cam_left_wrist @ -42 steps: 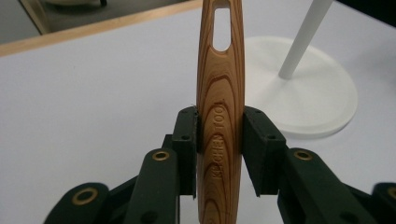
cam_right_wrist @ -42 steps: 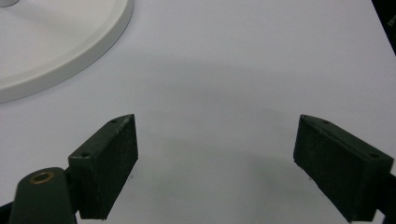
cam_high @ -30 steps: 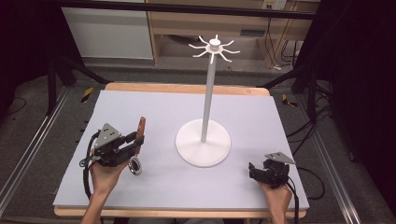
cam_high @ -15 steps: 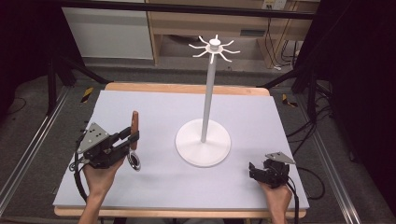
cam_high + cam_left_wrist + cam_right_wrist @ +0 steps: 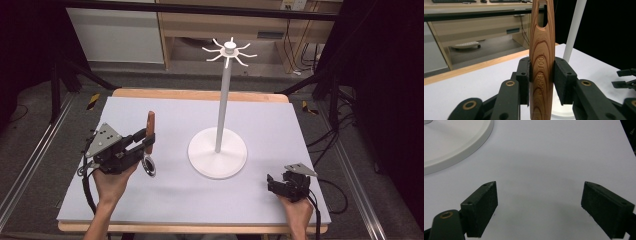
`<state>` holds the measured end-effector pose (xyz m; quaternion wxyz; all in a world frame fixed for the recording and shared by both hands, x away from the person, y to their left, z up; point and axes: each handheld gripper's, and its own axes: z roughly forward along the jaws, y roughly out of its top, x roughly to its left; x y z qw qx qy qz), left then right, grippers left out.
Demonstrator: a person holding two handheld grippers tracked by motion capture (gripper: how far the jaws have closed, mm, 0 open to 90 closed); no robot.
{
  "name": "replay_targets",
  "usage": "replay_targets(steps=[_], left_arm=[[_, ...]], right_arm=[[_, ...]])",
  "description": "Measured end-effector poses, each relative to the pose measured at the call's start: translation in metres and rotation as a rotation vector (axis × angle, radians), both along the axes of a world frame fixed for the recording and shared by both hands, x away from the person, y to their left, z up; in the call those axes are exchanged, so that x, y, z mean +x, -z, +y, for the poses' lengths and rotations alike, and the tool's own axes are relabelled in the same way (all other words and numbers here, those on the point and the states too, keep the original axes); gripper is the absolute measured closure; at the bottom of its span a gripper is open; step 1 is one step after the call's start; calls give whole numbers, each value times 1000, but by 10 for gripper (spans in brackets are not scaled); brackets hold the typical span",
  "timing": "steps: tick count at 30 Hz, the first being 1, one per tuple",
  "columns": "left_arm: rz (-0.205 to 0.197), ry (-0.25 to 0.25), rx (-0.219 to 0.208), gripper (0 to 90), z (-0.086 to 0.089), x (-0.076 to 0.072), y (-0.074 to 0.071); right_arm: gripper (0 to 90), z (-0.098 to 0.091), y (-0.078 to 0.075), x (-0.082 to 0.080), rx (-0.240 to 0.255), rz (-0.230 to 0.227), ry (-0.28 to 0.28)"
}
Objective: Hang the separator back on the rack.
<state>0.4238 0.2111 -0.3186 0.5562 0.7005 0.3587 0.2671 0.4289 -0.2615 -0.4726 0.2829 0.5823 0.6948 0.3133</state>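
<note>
Since the earlier high-view frames, I see the left gripper point(image 5: 146, 139) has come up off the table point(image 5: 300, 130) and turned the wooden-handled utensil point(image 5: 150, 131) from a lean to near upright. Its metal head point(image 5: 148, 165) hangs below the jaws, just over the mat, apart from it as far as I can judge. In the left gripper view the pads point(image 5: 561, 75) press both flanks of the handle point(image 5: 542, 62), approx. mid-length, with the hanging slot point(image 5: 541, 15) well above the grip. Grip status: clamped on the handle, no slip visible.

Right gripper point(image 5: 271, 183) has not shifted; it rests low at the near right of the table, jaws standing wide apart with nothing but bare mat between them per the right gripper view point(image 5: 540, 205).

Meaning for the job: pick phase looks complete, transfer phase in hand. The white hook stand point(image 5: 219, 150) sits at table centre, its ring of hooks point(image 5: 229, 50) far above the utensil's present height. I judge approx. 1 long lift plus a move rightward remains, then threading the slot over 1 hook. Slot is up and clear of the pads, so orientation is OK for hanging. Risk: the head end swings if the lift is rushed.
</note>
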Motion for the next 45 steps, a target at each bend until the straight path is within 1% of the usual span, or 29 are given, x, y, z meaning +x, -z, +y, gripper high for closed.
replay_targets(steps=[5, 7, 8, 9, 11, 12, 13, 20, 22, 25, 26, 28, 30, 34, 36, 38, 40, 45], left_arm=[[-11, 17, -22, 672, -6, 3, -12], [-17, 25, -21, 671, -8, 4, -17], [-17, 25, -21, 671, -8, 4, -17], [-26, 27, -26, 672, -12, 5, -22], [-27, 36, -32, 671, -13, 6, -26], [-27, 36, -32, 671, -13, 6, -26], [-29, 42, -43, 671, -15, 8, -31], [-42, 47, -41, 671, -18, 11, -42], [-43, 48, -44, 671, -18, 12, -42], [-45, 46, -30, 671, -19, 14, -45], [-45, 44, -33, 671, -20, 15, -46], [-41, 49, -30, 671, -19, 16, -47], [-41, 54, -42, 671, -20, 18, -50], [-49, 59, -42, 671, -22, 20, -55], [-63, 64, -42, 671, -26, 21, -61], [-71, 69, -45, 671, -28, 21, -65], [-75, 71, -47, 671, -30, 21, -67], [-88, 89, -33, 671, -39, 22, -74]], right_arm=[[142, -1, 1, 1, -1, 2, 0], [142, -1, 1, 1, -1, 1, -1], [142, 0, 1, 1, 1, 1, -2], [142, -1, 0, 1, 0, -1, -3], [142, -1, 0, 0, 4, -1, 0], [142, -1, 0, 1, 2, -2, -1], [142, -1, 0, 1, 0, -2, 2], [142, -2, 0, 1, -1, -10, 1], [142, -1, -1, 0, -4, -9, 5], [142, 0, -1, 1, -6, -12, 4], [142, 1, -1, 0, 3, -8, 9], [142, 1, 0, 1, -5, -7, 4], [142, 1, 0, 1, -7, -7, -2], [142, 0, -1, 0, -3, -11, 1], [142, 0, -1, 0, 1, -10, 5], [142, -1, 0, 0, -6, -13, 3], [142, 0, -1, 0, 0, -10, 8], [142, -1, -1, 0, 0, -10, 7]])
